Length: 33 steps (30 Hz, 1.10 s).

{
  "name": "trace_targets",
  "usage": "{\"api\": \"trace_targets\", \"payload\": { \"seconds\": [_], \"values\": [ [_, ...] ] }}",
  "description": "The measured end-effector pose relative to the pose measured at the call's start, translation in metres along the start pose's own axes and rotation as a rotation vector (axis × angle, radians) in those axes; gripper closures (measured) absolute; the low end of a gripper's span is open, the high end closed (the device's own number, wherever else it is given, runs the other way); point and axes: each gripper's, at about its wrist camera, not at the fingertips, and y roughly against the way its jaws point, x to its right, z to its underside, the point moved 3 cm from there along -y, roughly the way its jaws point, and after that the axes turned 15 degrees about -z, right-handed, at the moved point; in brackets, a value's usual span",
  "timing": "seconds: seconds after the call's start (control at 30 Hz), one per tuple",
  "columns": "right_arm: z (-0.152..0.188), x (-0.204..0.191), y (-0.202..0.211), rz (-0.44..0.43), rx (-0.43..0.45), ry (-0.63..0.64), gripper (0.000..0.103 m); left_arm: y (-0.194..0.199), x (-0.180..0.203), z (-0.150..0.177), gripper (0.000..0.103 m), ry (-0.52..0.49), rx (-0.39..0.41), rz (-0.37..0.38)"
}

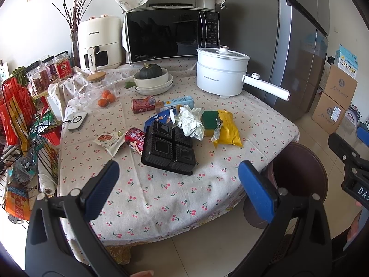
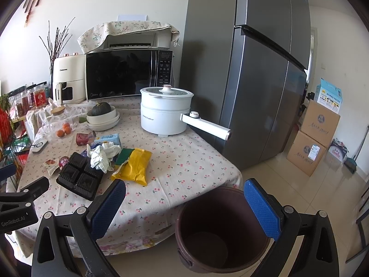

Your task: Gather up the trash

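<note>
Trash lies in a heap on the cherry-print table: a black plastic tray, crumpled white paper, a yellow packet, a green-and-yellow sponge, a red can, a small snack wrapper, a second red can and a blue carton. A brown bin stands on the floor by the table's corner, empty inside. My left gripper is open and empty, held before the table's front edge. My right gripper is open and empty, above the bin's near side.
At the back stand a white electric pot with a long handle, a microwave, an air fryer, stacked bowls holding a squash and a glass jar of oranges. A wire rack is left, a fridge and boxes right.
</note>
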Motion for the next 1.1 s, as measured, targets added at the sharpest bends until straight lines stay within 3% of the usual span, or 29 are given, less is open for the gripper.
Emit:
{"api": "trace_targets", "payload": {
  "seconds": [0.57,0.7,0.8,0.93,1.03,1.1],
  "values": [
    [0.0,0.002,0.001,0.005,-0.002,-0.003,0.0,0.0,-0.005,-0.002,0.001,-0.003,0.006,-0.011],
    [-0.013,0.004,-0.003,-0.039,-0.031,0.002,0.0,-0.011,-0.01,-0.008,0.001,-0.036,-0.03,-0.035],
    [-0.031,0.009,-0.014,-0.068,-0.088,-0.006,0.0,-0.033,-0.021,-0.02,0.001,-0.06,-0.112,-0.027],
    [-0.051,0.012,-0.049,-0.211,-0.224,-0.055,0.0,-0.071,-0.035,-0.033,0.001,-0.111,-0.24,-0.014],
    [-0.056,0.006,-0.087,-0.28,-0.349,-0.058,0.0,-0.099,-0.042,-0.036,0.001,-0.108,-0.289,-0.016],
    [-0.052,0.005,-0.108,-0.288,-0.376,-0.058,0.0,-0.116,-0.043,-0.033,0.001,-0.098,-0.32,-0.01]
  ]
}}
